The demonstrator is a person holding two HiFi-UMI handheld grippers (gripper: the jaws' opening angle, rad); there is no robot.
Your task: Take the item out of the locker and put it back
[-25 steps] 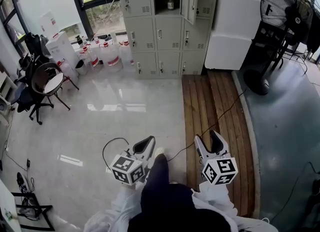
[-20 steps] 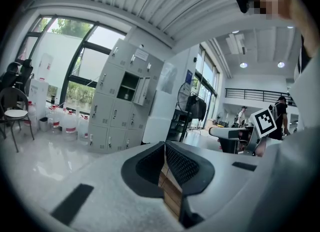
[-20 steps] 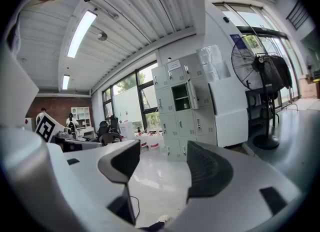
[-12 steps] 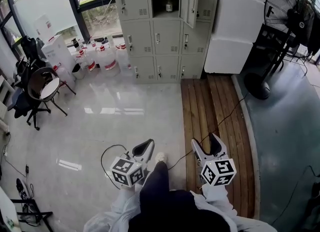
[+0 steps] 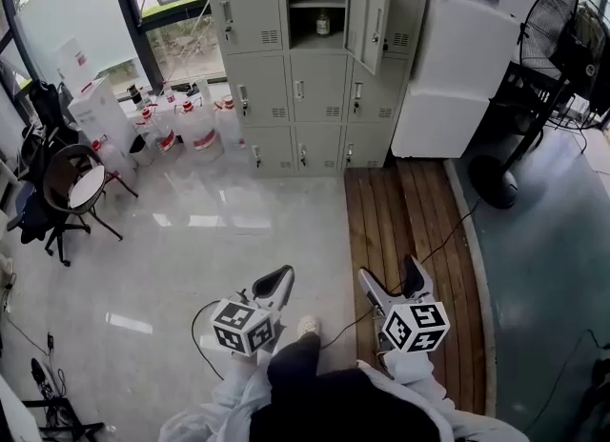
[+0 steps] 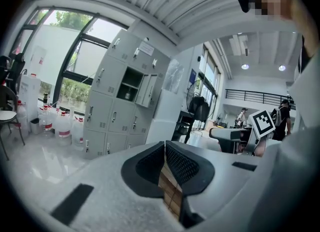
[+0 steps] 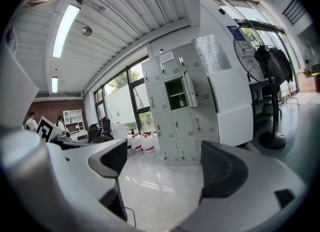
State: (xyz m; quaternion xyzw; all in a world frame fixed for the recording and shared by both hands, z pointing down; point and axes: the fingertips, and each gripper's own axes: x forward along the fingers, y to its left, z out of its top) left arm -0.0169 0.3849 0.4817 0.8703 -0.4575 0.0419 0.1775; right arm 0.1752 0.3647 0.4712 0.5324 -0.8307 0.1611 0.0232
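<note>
A grey locker bank [image 5: 305, 69] stands far ahead against the back wall. One upper compartment [image 5: 319, 7] has its door [image 5: 367, 16] swung open, and a small bottle [image 5: 323, 23] stands on its lower shelf. Both grippers are held low over the floor, several steps short of the lockers. My left gripper [image 5: 281, 276] is shut, its pads nearly touching with nothing between them [image 6: 165, 148]. My right gripper [image 5: 391, 276] has its jaws opening wide, and they are empty [image 7: 165, 161]. The open compartment also shows in the left gripper view [image 6: 129, 87] and the right gripper view [image 7: 176, 93].
Water jugs [image 5: 195, 126] crowd the floor left of the lockers, by a chair [image 5: 71, 183]. A white cabinet [image 5: 457, 78] and a standing fan [image 5: 562, 40] are at the right. A cable [image 5: 429, 231] crosses the wooden floor strip [image 5: 410, 221]. People stand far off [image 6: 285, 118].
The person has stepped forward, so the lockers sit lower and larger in the head view. The right gripper's jaws have spread wider. The left gripper stays shut.
</note>
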